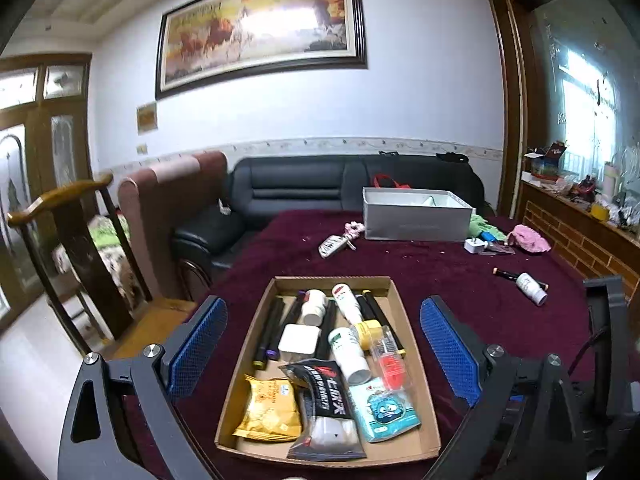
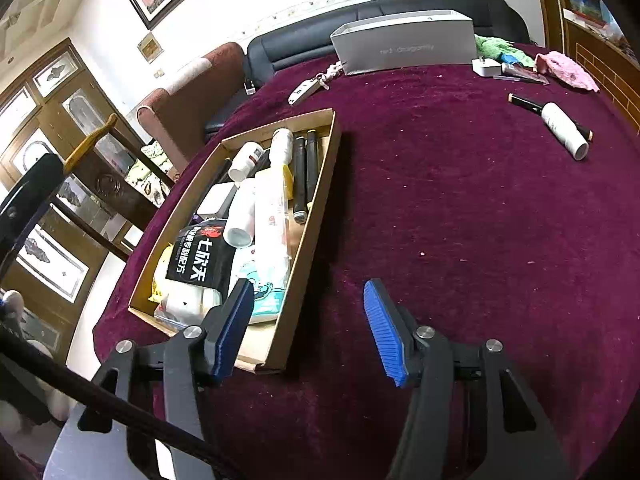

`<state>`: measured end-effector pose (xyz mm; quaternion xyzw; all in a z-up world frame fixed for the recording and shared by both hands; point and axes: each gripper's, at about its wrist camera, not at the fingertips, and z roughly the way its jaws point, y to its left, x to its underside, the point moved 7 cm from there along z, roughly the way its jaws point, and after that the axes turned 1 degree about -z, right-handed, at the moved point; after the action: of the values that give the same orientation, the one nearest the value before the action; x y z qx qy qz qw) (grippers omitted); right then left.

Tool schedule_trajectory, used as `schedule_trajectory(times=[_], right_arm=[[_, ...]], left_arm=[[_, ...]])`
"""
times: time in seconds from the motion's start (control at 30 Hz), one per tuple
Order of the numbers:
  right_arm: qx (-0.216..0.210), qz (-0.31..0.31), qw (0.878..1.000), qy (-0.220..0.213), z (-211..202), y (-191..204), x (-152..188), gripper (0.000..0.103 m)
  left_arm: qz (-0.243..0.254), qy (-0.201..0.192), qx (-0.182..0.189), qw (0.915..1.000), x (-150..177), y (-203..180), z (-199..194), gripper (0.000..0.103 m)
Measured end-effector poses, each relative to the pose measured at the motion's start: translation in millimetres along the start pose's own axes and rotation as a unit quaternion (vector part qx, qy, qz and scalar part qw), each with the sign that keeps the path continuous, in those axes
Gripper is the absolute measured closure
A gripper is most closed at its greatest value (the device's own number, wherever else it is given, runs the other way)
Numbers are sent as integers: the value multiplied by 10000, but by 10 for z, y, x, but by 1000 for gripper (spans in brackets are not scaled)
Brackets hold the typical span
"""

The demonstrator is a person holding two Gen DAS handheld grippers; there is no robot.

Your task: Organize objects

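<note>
A shallow cardboard tray sits on a maroon tablecloth, holding black markers, white bottles, a yellow snack packet, a black sachet and other small items. My left gripper is open and empty, its fingers to either side of the tray. My right gripper is open and empty at the tray's near right corner. A white bottle lies on a black marker loose on the cloth at the right.
A grey open box stands at the table's far side. Keys, a white charger, a pink cloth and a green cloth lie near it. A black sofa and wooden chair stand beyond the table.
</note>
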<state>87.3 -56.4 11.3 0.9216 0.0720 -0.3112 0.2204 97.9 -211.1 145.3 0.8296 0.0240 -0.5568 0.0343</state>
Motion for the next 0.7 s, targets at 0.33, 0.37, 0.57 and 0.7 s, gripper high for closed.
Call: schedule_trajectory(times=[0.33,0.37,0.57,0.7], right_arm=[[298,-389,9985,-248,-78,97,5,39],[340,-473,9979,-274,-81,129,7,38],[429,-789,9955,-316,-57,256,-8,38],[477,-868,9946,-299,-27,292,-12,37]], left_arm=[[-465,367,91,9982,99,79,-16,2],[-517,413,17,9978,115,118,-4,2],[-731,637,-197,9951,230,316,89,2],[-708,728,-246,9945,288,351,145,2]])
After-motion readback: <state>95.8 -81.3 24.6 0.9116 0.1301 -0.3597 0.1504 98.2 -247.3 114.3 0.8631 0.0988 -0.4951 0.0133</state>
